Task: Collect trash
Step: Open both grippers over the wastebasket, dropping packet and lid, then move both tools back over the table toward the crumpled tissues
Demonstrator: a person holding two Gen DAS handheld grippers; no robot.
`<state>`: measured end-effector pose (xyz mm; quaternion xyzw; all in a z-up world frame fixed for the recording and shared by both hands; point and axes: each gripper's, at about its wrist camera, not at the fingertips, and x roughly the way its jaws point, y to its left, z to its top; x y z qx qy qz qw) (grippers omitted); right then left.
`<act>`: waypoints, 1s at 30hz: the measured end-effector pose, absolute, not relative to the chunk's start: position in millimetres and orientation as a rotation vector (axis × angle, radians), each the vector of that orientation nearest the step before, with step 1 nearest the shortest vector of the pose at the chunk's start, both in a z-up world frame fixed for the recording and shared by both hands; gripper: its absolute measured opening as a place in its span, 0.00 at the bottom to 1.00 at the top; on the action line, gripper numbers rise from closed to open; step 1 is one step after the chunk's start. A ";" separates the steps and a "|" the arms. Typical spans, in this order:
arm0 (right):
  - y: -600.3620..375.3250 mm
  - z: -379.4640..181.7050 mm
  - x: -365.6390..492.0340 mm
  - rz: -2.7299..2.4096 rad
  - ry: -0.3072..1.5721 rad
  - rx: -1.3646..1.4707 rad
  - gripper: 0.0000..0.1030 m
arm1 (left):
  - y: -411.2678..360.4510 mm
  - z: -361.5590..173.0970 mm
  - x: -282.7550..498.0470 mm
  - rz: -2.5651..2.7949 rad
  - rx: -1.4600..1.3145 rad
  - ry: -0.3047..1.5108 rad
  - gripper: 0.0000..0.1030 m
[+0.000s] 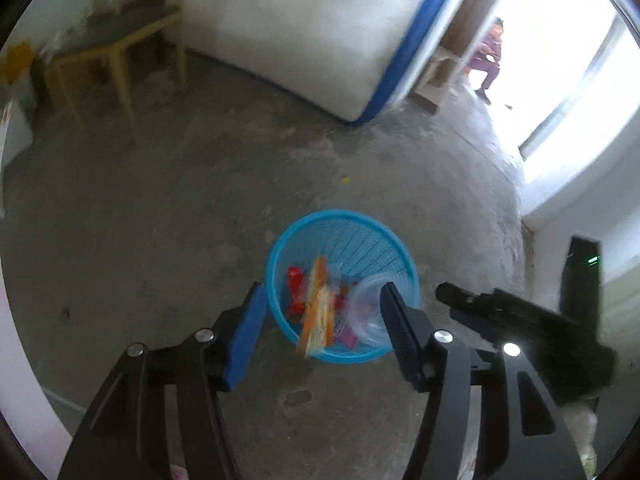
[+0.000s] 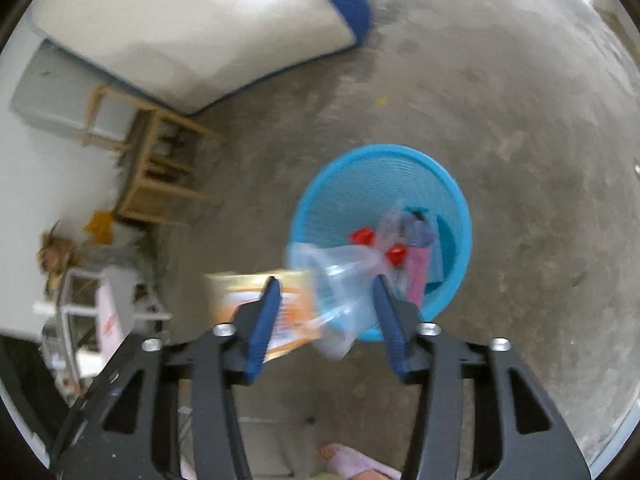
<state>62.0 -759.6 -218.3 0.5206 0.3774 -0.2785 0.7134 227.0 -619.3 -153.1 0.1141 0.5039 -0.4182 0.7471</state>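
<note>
Blue mesh basket (image 1: 344, 220): stands upright on the concrete floor (image 1: 160, 220), near a white mattress (image 1: 300, 28) with blue edging propped upright. Contents: red wrappers (image 1: 295, 280), a clear plastic lid (image 1: 370, 308), pink and purple scraps, partly hidden.

Orange-and-yellow packet (image 1: 318, 312): blurred, tilted over the basket's near rim in the left wrist view; between the jaws of the left gripper (image 1: 320, 324), touching neither pad.

Left gripper: jaws apart, nothing clamped, above the basket's near side.

Right gripper (image 2: 326, 320): jaws apart, above the basket's near rim. A clear plastic bag (image 2: 340, 280) sits blurred between the pads; whether it touches a pad cannot be told. The packet (image 2: 296, 312) shows partly behind the left-hand pad.

Other items: wooden stool (image 1: 116, 52) by the wall; wooden shelf frame (image 2: 160, 168) beside the mattress; a foot in a pink slipper (image 2: 352, 460) at the lower edge of the right wrist view; a seated person in pink (image 1: 486, 56) in the bright doorway.
</note>
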 end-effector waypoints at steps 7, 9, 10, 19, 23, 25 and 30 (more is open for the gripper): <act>-746.1 -241.8 50.9 -0.593 0.839 1.181 0.47 | -576.0 -141.8 243.4 -0.896 0.150 1.105 0.56; -741.7 -235.5 43.0 -0.590 0.834 1.166 0.47 | -561.0 -128.5 245.2 -0.891 0.135 1.078 0.56; -737.5 -230.1 38.2 -0.584 0.829 1.155 0.47 | -552.7 -121.3 242.6 -0.893 0.131 1.068 0.56; -693.5 -147.5 13.2 -0.447 0.793 0.988 0.58 | -458.6 -50.5 217.4 -0.979 0.101 1.013 0.56; -667.3 -109.9 16.7 -0.362 0.794 0.921 0.63 | -383.6 -13.6 214.9 -0.925 0.066 0.969 0.56; -646.2 -87.8 23.9 -0.295 0.789 0.886 0.65 | -339.8 5.1 213.5 -0.875 0.041 0.926 0.57; -581.0 -48.5 65.2 -0.116 0.792 0.801 0.67 | -226.0 39.5 209.2 -0.749 -0.052 0.831 0.59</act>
